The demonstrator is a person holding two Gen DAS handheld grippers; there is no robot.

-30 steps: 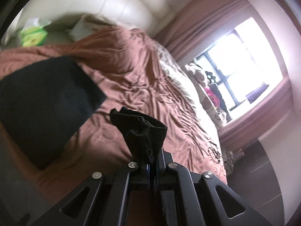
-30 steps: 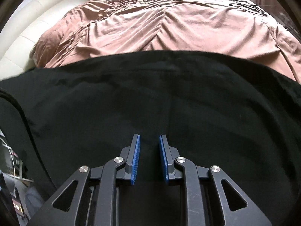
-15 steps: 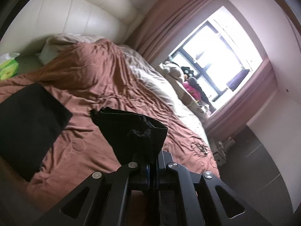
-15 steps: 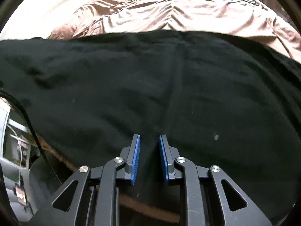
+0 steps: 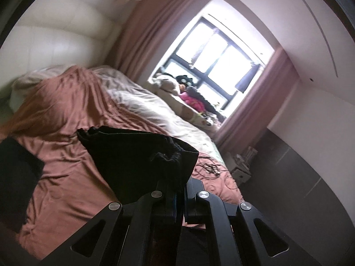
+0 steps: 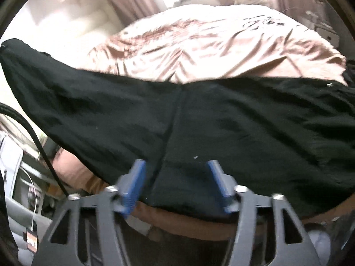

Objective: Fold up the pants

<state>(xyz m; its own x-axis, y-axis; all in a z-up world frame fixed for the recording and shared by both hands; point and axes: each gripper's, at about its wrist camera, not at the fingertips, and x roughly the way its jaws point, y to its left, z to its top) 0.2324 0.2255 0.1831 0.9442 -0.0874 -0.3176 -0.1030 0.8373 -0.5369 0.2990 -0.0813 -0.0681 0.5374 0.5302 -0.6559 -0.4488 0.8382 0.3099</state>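
Observation:
The black pants (image 6: 199, 119) stretch across the near edge of the bed in the right wrist view, with a centre seam running toward me. My right gripper (image 6: 175, 175) is open, its blue pads (image 6: 136, 181) wide apart over the pants' near edge, holding nothing. My left gripper (image 5: 180, 190) is shut on a bunched corner of the black pants (image 5: 142, 155) and holds it lifted above the brown bedspread (image 5: 73, 119).
A folded black garment (image 5: 17, 177) lies on the bedspread at the left. The white padded headboard (image 5: 55, 33), a window with stuffed toys (image 5: 177, 86) and curtains are beyond. A black cable (image 6: 42, 146) and clutter sit at the bed's left side.
My right gripper's jaws have spread wide open. My left gripper has risen and tilted up with the pants corner, showing more window. The pants have lifted off the bed at the left.

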